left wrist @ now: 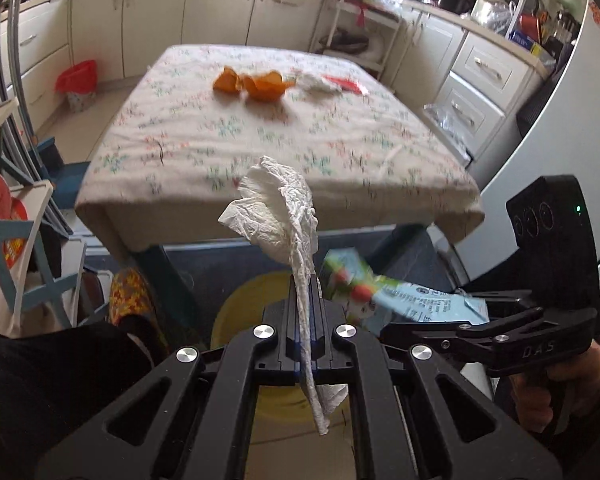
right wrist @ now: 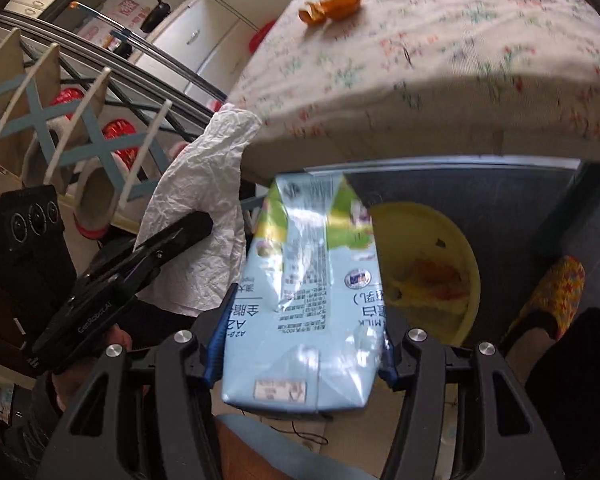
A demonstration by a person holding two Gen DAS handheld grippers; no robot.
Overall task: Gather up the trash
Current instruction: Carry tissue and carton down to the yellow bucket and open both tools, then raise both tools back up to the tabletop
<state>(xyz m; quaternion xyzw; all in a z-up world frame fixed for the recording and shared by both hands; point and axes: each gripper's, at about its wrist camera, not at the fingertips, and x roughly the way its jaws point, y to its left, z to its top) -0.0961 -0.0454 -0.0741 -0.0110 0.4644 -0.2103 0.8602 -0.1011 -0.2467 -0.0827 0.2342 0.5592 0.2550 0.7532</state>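
The left gripper (left wrist: 306, 312) is clamped tight on a crumpled white tissue (left wrist: 280, 216), which stands up out of the closed jaws at the centre of the left wrist view and trails a thin tail below them. The right gripper (right wrist: 302, 344) holds a light blue milk carton (right wrist: 304, 280) between its pads, jaws partly spread by the carton's width; the carton fills the lower centre of the right wrist view, its folded top pointing toward the table edge. In the left view the same carton shows at lower right, just beside the tissue.

Under both grippers, on the dark floor below the table's near edge, sits a yellow bin (right wrist: 466, 264) with orange scraps inside.

On the floral tablecloth (left wrist: 260, 136), toward the far side in the upper centre of the left view, lie orange peels (left wrist: 252, 82), a white wad (left wrist: 316, 82) and a red wrapper (left wrist: 344, 82), close together in a row. A patterned slipper (right wrist: 548, 296) shows at the right of the bin.
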